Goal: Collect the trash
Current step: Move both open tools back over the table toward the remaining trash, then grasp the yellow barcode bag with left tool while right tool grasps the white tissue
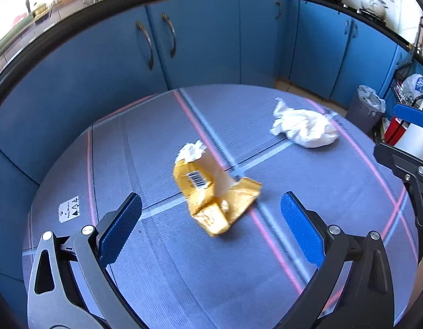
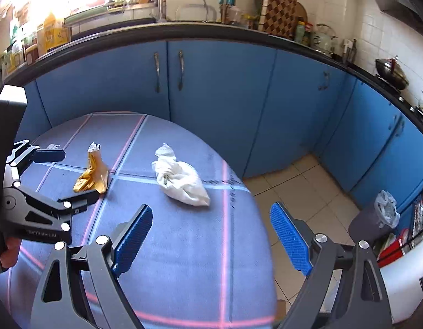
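Blue-padded fingers of the left claw (image 1: pixel 211 230) stand spread and empty above the tabletop (image 1: pixel 162 274), with the crumpled yellow wrapper (image 1: pixel 211 194) lying between and just beyond them. Right claw (image 2: pixel 211 235) is likewise spread, empty; the white crumpled bag (image 2: pixel 184 181) lies ahead of it, apart from the wrapper.

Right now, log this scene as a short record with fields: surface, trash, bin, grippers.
surface: round blue table with pink and pale lines
trash 1: crumpled yellow wrapper, white paper in its top, near table centre
trash 2: white bag, lying nearer the table's edge, apart from the wrapper
bin: grey bin with a liner, on the tiled floor beyond the table
left gripper: open, empty, wrapper ahead between its fingers
right gripper: open, empty, bag ahead of it
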`<move>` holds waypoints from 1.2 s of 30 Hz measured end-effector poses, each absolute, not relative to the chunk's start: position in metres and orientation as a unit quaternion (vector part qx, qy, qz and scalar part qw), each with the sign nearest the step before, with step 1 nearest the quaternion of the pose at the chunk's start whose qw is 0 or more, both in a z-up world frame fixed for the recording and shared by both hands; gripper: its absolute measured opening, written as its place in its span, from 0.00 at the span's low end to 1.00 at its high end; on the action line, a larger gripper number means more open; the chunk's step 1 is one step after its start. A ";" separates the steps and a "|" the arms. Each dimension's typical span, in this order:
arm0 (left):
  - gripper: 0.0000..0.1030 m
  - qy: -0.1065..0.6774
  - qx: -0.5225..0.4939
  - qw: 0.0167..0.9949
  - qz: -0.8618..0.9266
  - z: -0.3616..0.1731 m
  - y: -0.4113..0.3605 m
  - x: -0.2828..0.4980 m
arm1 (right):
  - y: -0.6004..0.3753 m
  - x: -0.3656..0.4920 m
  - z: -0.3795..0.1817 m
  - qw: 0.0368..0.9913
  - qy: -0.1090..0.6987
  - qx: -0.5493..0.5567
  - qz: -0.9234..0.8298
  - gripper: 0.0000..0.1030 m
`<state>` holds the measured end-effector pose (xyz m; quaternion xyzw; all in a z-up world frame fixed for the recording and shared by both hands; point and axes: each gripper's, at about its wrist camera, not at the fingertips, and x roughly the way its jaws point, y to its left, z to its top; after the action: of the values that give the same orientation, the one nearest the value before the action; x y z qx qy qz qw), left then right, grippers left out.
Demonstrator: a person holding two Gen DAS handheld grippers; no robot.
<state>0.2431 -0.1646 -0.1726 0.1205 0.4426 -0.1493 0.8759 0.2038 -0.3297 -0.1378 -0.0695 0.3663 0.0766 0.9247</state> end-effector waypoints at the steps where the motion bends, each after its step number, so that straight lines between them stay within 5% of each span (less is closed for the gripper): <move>1: 0.97 0.445 0.119 0.875 -0.149 -0.175 -0.163 0.246 | -0.325 0.210 -0.141 0.923 0.368 -0.072 0.081 0.83; 13: 0.94 0.459 0.087 0.872 -0.145 -0.190 -0.137 0.275 | -0.296 0.264 -0.167 0.908 0.397 -0.083 0.103 0.83; 17: 0.76 0.459 0.074 0.872 -0.152 -0.187 -0.129 0.278 | -0.291 0.270 -0.173 0.904 0.405 -0.080 0.111 0.83; 19: 0.63 0.457 0.075 0.872 -0.158 -0.185 -0.127 0.276 | -0.288 0.268 -0.174 0.904 0.405 -0.080 0.115 0.74; 21: 0.38 0.457 0.073 0.872 -0.160 -0.183 -0.126 0.275 | -0.287 0.267 -0.177 0.900 0.412 -0.076 0.122 0.58; 23: 0.33 0.463 0.063 0.869 -0.166 -0.181 -0.124 0.274 | -0.287 0.264 -0.179 0.897 0.418 -0.078 0.121 0.40; 27: 0.31 0.455 0.063 0.873 -0.163 -0.176 -0.122 0.270 | -0.299 0.254 -0.172 0.898 0.416 -0.057 0.134 0.19; 36: 0.31 0.417 0.089 0.888 -0.173 -0.143 -0.141 0.245 | -0.315 0.213 -0.151 0.904 0.403 -0.047 0.134 0.16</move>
<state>0.2450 -0.1412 -0.1433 0.0890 0.4167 -0.1725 0.8881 0.2133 -0.3148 -0.1508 -0.0469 0.4034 0.1343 0.9039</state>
